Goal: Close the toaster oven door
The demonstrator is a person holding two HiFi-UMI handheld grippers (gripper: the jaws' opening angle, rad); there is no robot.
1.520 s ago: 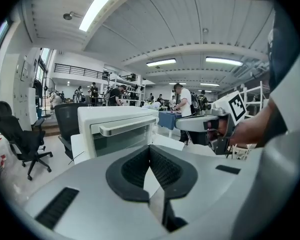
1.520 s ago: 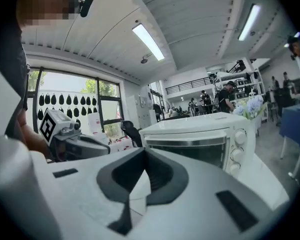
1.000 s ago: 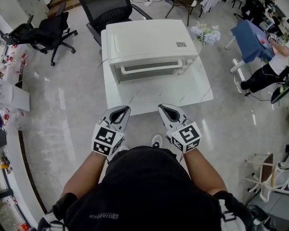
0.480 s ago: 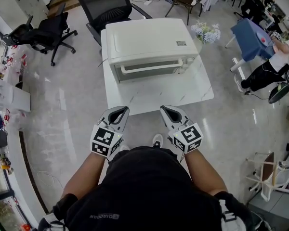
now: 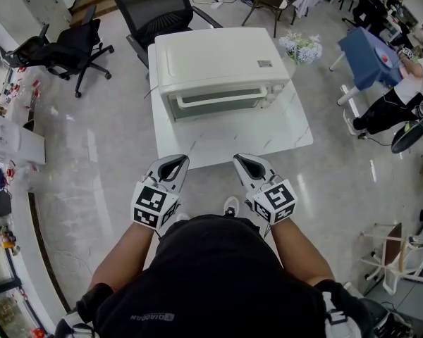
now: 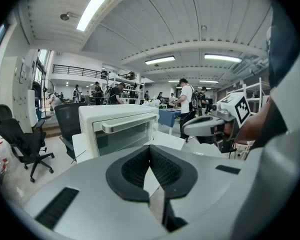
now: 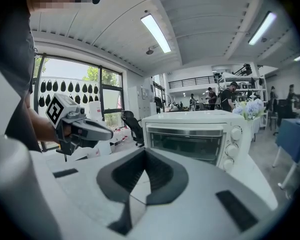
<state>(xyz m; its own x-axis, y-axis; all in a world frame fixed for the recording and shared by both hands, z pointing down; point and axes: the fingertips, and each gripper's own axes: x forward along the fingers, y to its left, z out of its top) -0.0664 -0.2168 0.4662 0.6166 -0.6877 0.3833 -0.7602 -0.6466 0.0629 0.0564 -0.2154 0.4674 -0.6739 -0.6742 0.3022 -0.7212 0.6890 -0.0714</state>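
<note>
At the table [image 5: 218, 138] edge, left hand-held gripper [image 5: 178, 160] and right hand-held gripper [image 5: 241, 159] hover closed, toaster oven [image 5: 218, 62] well beyond

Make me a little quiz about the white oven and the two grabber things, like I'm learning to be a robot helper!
1. True or false: the door of the cream-white toaster oven is hanging open.
2. In the head view, what shows just to the right of the oven? A) a red kettle B) a bunch of pale flowers C) a green bucket
3. Fill in: the left gripper and the right gripper each hold ____ between their fingers.

Key:
1. False. The door is shut.
2. B, the bunch of pale flowers.
3. Nothing. Both pairs of fingers are closed together and empty.
</note>
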